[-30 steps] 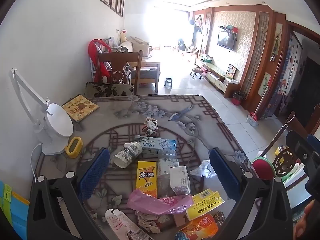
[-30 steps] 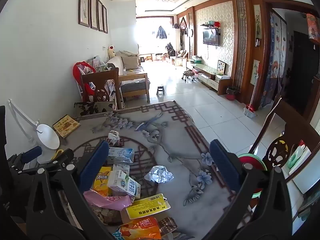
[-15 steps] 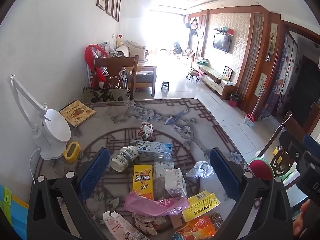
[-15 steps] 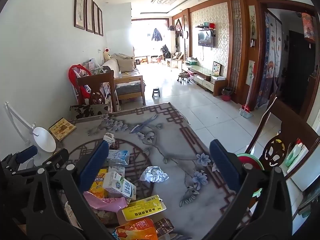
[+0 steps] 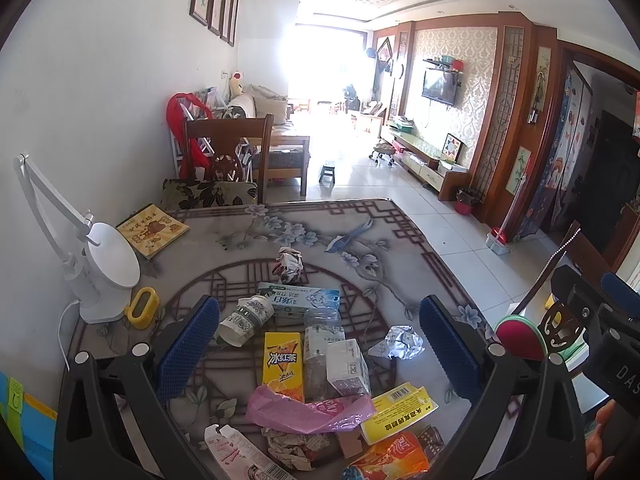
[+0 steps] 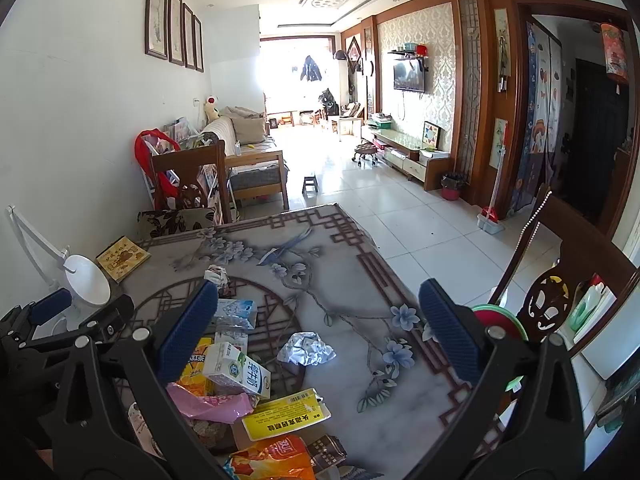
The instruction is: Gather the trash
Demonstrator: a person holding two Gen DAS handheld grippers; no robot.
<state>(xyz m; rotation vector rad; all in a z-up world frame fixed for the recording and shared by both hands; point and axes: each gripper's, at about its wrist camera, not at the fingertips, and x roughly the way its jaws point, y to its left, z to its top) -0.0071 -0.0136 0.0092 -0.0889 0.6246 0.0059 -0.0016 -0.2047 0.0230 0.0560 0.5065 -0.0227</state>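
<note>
- Trash pile (image 5: 316, 384) on counter (image 5: 240, 248), near edge: cartons, pink bag (image 5: 304, 412), foil ball (image 5: 396, 342).
- Left hand-held gripper (image 5: 320, 348) wide open, empty, above pile.
- Right hand-held gripper (image 6: 318, 336) wide open, empty, foil ball btwn fingers.
- Lamp (image 5: 100, 272) at left.

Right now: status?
Left gripper, right gripper: both open, empty, above table. Trash pile uncollected. Foil wad lies apart. Nothing blocking.

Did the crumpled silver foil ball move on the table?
No. The crumpled silver foil ball lies beside the same printed blue flowers on the tablecloth; only the camera shifted.
</note>
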